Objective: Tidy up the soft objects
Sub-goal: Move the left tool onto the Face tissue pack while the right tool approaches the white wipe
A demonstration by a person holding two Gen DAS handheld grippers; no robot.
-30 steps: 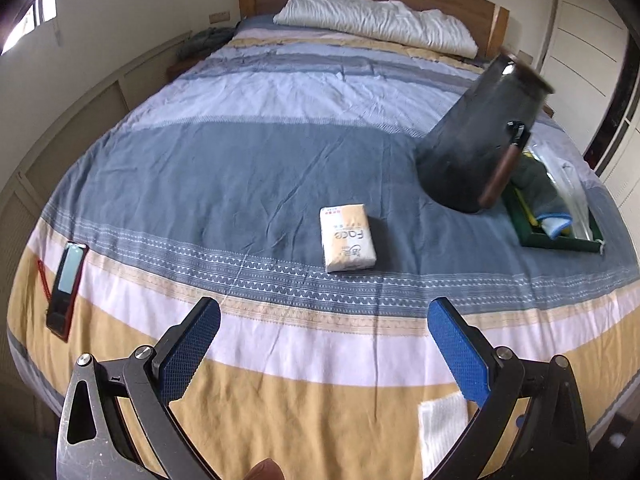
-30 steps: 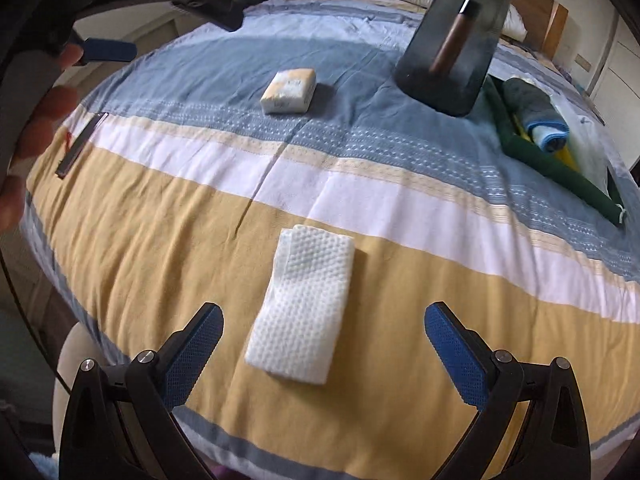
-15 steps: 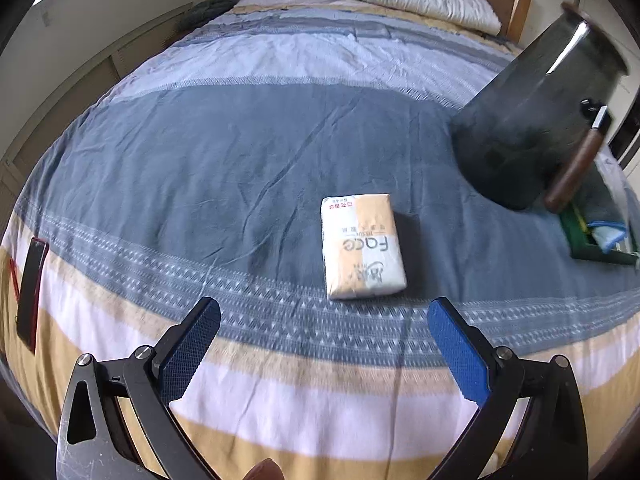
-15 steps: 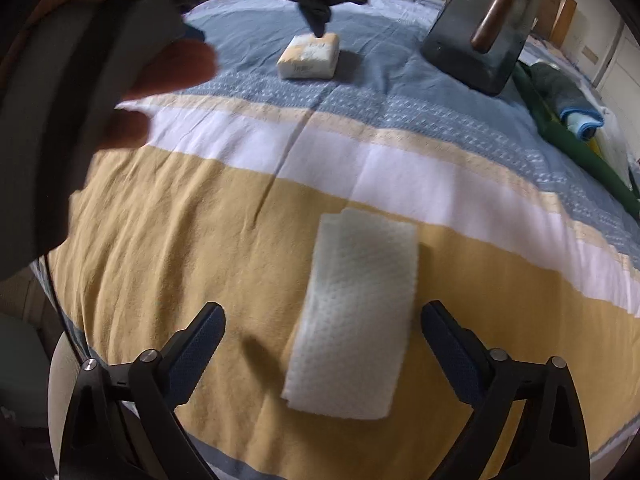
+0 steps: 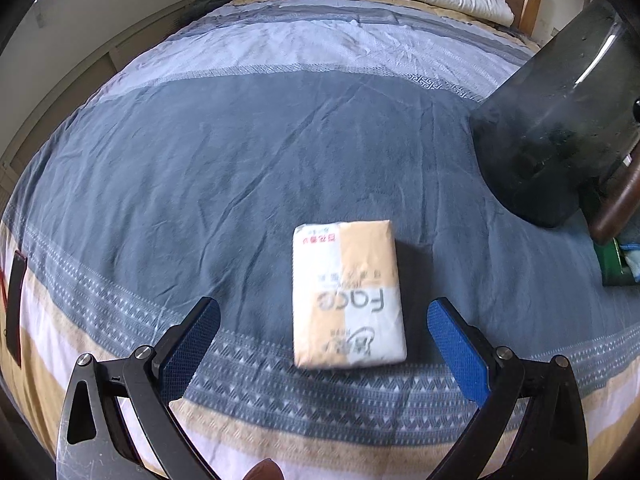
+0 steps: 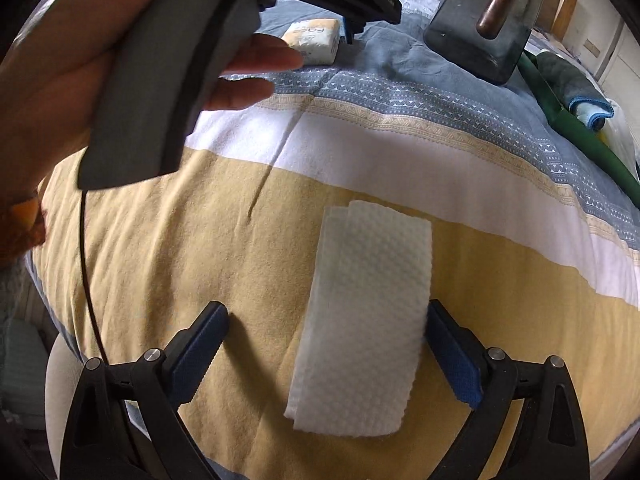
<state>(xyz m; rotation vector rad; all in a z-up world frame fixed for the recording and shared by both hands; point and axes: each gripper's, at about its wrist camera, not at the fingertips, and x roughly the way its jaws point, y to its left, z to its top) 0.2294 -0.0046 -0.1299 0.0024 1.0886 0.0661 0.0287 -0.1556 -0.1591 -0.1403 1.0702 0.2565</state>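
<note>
Left wrist view: the tissue pack (image 5: 347, 294) lies on the bed's (image 5: 240, 152) blue band, now closer than a second ago, between the spread fingers of the left gripper (image 5: 324, 334), untouched. A dark glass jar (image 5: 560, 120) stands right of it. Right wrist view: the folded white cloth (image 6: 362, 316) lies on the yellow band, now between the right gripper's (image 6: 326, 338) parted fingers, nearest the right one.

Soft daylight, faint shadows, heavy fisheye bending, slight blur throughout.
</note>
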